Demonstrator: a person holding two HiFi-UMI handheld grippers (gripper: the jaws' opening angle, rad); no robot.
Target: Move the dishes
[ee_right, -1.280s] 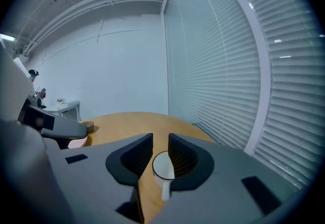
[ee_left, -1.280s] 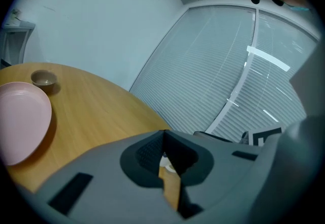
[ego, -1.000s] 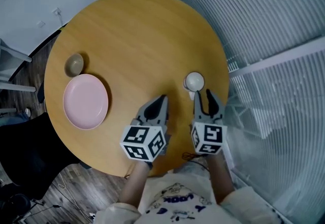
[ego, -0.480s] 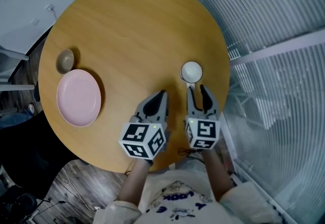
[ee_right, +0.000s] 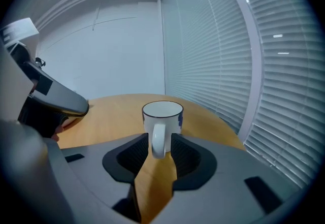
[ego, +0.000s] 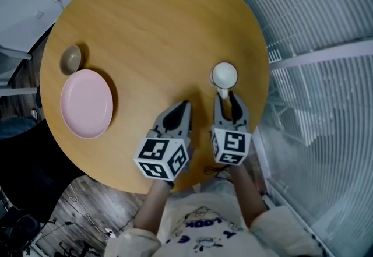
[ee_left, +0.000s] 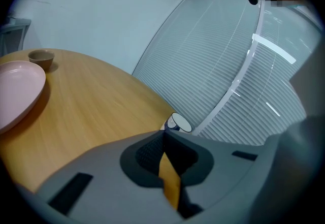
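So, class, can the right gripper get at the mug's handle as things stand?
Probably yes: the right gripper has just been opening its jaws, which stand either side of the mug handle; nothing blocks.

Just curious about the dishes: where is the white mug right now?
In the head view the white mug stands near the round table's right edge, its handle between the right gripper's jaws, which have just been opening.

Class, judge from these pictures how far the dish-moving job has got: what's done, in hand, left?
Done: nothing looks moved yet. In hand: the right gripper, jaws just opening, straddles the handle of the white mug without pressing it. Left: gripping and moving the mug; the pink plate and brown bowl sit untouched across the table; the left gripper is shut, empty.
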